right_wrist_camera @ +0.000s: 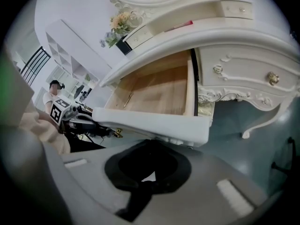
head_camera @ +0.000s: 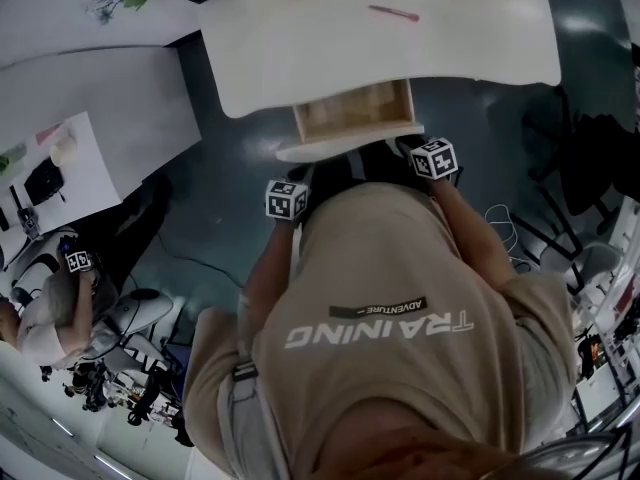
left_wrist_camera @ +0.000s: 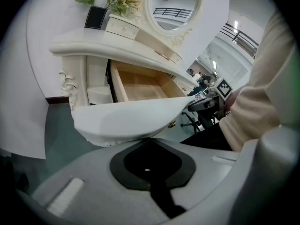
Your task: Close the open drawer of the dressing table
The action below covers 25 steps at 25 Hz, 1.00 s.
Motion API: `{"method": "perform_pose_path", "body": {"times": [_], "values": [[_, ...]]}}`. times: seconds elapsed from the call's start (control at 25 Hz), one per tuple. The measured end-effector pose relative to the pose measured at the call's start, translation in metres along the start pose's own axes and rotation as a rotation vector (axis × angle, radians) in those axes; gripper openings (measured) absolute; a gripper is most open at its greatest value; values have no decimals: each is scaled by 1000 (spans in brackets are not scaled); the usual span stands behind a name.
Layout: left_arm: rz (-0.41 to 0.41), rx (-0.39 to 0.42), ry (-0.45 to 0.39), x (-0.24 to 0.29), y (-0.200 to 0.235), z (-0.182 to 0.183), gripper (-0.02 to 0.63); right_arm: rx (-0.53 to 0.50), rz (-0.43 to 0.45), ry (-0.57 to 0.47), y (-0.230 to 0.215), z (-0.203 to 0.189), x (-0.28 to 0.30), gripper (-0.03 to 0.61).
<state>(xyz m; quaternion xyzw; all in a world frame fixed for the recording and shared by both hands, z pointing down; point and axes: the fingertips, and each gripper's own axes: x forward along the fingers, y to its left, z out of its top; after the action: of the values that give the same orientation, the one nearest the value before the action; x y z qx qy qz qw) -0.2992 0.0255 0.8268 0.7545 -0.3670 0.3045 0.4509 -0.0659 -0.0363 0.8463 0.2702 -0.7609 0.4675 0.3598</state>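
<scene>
Drawer (head_camera: 352,113) pulled out from under tabletop (head_camera: 300,58). Left claw (left_wrist_camera: 150,142) and right claw (right_wrist_camera: 151,144) pinched together, empty, at drawer front. Step: push-in starting. Next: even, level shove from both.

Drawer (head_camera: 352,115) open, pulled out under dressing table (head_camera: 300,48) top; wooden inside, curved cream front.

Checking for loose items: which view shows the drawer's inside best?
Right gripper view: the open drawer shows most of its wooden floor. The left gripper view shows less; the head view only a sliver.
</scene>
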Motion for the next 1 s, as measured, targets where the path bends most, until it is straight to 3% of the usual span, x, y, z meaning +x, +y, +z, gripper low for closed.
{"method": "perform_pose_path", "body": {"times": [0.48,1.0], "values": [[34,-53,-65,7,25,48,6,-12,-17,0,-15,51,9,5],[26,-49,-46,21,50,110,6,157,-39,-95,-37,119,10,5]]}}
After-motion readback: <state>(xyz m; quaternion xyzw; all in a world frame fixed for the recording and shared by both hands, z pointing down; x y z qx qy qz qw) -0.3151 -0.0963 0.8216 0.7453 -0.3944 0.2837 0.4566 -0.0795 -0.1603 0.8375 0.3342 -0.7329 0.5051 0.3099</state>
